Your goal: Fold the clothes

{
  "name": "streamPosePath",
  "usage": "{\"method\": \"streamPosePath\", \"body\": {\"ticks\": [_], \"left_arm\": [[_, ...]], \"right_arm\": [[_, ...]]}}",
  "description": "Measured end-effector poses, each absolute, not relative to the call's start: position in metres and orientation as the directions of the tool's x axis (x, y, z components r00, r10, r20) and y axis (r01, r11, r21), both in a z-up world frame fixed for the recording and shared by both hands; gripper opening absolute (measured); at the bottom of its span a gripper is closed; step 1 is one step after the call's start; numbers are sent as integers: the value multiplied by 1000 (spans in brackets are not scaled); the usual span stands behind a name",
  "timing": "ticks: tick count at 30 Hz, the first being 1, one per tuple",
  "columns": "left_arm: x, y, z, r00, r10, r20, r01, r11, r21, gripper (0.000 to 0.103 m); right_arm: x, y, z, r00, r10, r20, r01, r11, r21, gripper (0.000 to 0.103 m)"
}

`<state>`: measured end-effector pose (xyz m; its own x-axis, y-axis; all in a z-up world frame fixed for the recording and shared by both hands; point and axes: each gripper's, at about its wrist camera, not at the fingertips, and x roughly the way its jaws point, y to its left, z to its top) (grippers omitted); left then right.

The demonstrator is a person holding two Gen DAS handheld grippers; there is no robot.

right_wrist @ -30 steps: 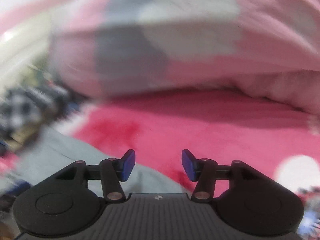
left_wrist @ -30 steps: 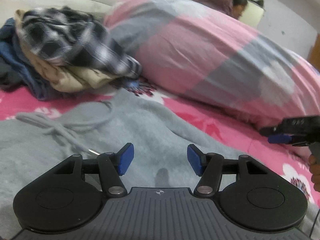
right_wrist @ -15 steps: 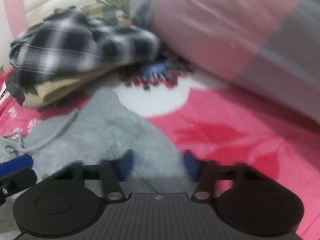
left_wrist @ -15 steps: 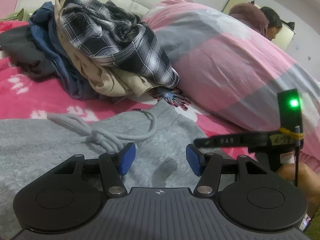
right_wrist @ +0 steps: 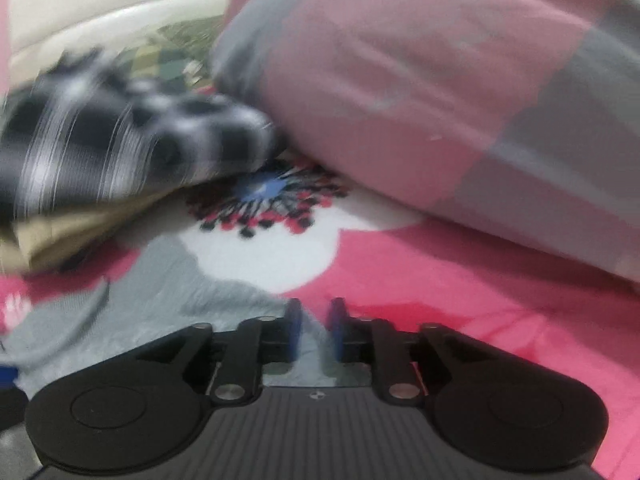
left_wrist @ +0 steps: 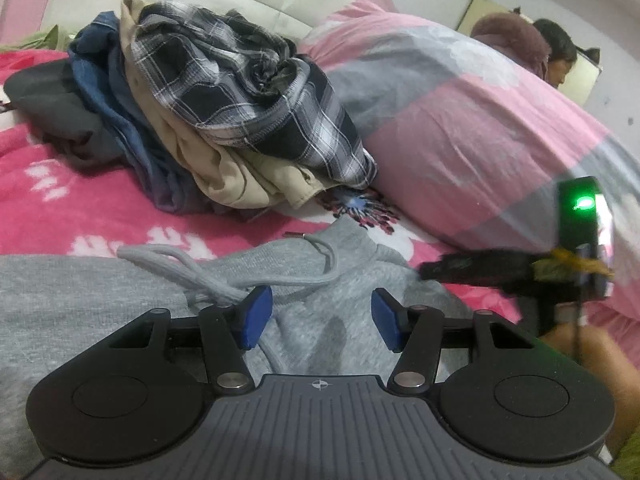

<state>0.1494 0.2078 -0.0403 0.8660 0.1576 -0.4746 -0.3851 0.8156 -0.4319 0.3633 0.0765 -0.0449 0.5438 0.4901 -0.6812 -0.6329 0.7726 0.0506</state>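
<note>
The left tool (left_wrist: 316, 322) hovers spread over the grey hoodie (left_wrist: 120, 300) on the bed (left_wrist: 60, 208), by its drawstring (left_wrist: 240, 276); the right tool (right_wrist: 314, 328), jaws lately closing then easing slightly, pinches the hoodie's edge; beyond, a clothes pile (left_wrist: 224, 120) beside a quilt (left_wrist: 460, 120).
</note>
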Motion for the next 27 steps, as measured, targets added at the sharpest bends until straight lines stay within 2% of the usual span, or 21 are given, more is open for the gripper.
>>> {"method": "streamPosePath", "body": {"ticks": [3, 6, 8, 10, 14, 17, 22, 25, 27], "left_arm": [[145, 213, -39, 868, 168, -467, -398, 799, -451, 56], [143, 217, -40, 863, 195, -467, -421, 788, -449, 52], [143, 218, -41, 859, 208, -467, -434, 780, -451, 50], [143, 219, -41, 858, 215, -466, -440, 776, -451, 50], [141, 219, -40, 858, 226, -460, -444, 777, -446, 50], [140, 219, -39, 859, 227, -459, -444, 777, -447, 51], [142, 216, -36, 857, 236, -458, -443, 792, -421, 54], [142, 212, -34, 855, 256, -450, -449, 799, -399, 55], [139, 208, -31, 854, 290, -432, -464, 801, -378, 63]], "right_arm": [[368, 55, -21, 531, 558, -638, -600, 779, 182, 20], [364, 64, -14, 409, 673, -617, -682, 674, 283, 19], [357, 91, -25, 297, 695, -654, -749, 594, 292, 19], [352, 122, -47, 282, 636, -719, -778, 590, 217, 19], [359, 138, -58, 356, 628, -692, -717, 659, 229, 19], [363, 124, -47, 402, 601, -691, -666, 710, 230, 19], [357, 34, -4, 489, 562, -667, -562, 788, 252, 19], [337, -40, 24, 564, 492, -663, -476, 850, 226, 19], [314, -91, 48, 628, 427, -651, -404, 893, 197, 20]]}}
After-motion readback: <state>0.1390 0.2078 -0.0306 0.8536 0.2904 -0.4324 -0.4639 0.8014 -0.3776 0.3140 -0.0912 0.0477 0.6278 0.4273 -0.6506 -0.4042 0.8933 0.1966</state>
